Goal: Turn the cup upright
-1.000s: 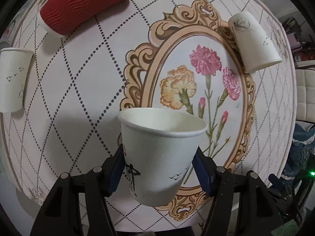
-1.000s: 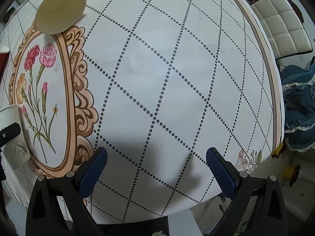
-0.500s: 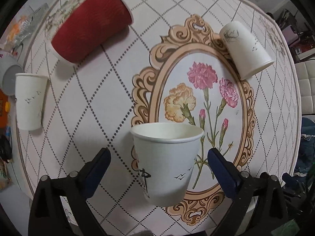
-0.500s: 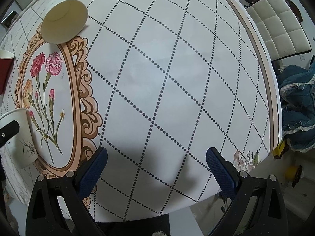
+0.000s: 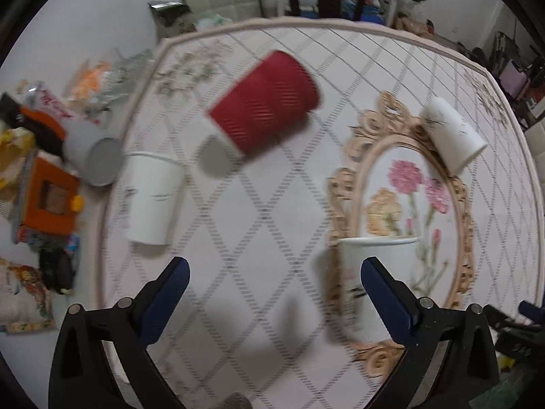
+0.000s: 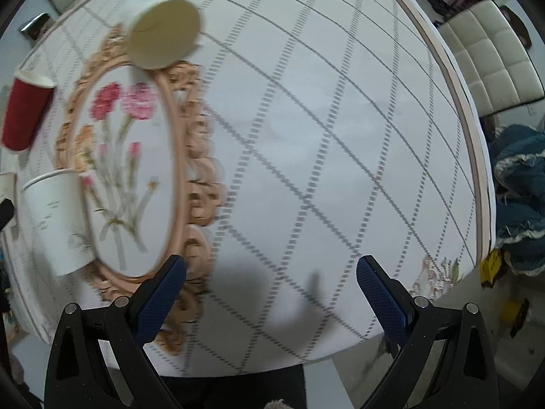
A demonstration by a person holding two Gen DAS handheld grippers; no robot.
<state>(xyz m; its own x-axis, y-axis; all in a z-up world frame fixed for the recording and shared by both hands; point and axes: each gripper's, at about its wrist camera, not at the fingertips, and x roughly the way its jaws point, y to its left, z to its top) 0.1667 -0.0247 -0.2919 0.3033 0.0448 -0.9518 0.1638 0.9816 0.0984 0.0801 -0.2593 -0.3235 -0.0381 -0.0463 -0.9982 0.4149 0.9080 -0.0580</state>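
Observation:
A white paper cup (image 5: pixel 378 272) stands upright on the flowered tablecloth, behind my left gripper's right finger; it also shows in the right wrist view (image 6: pixel 58 221). My left gripper (image 5: pixel 274 286) is open and empty, off to the cup's left. A red ribbed cup (image 5: pixel 265 102) lies on its side further back and also shows in the right wrist view (image 6: pixel 25 112). Another white cup (image 5: pixel 451 136) lies on its side at the far right, its mouth (image 6: pixel 165 32) toward the right wrist camera. A third white cup (image 5: pixel 151 197) stands upright at the left. My right gripper (image 6: pixel 270 289) is open and empty above bare cloth.
The round table's edge (image 5: pixel 112 184) runs close on the left, with a grey mug (image 5: pixel 92 153) and orange clutter (image 5: pixel 47 201) beyond it on the floor. A white padded chair (image 6: pixel 490 68) and blue fabric (image 6: pixel 517 197) lie past the table's right edge (image 6: pixel 473 156).
My left gripper opened, let go of the white cup, left it standing upright, then pulled back and swung left. My right gripper drew back a little.

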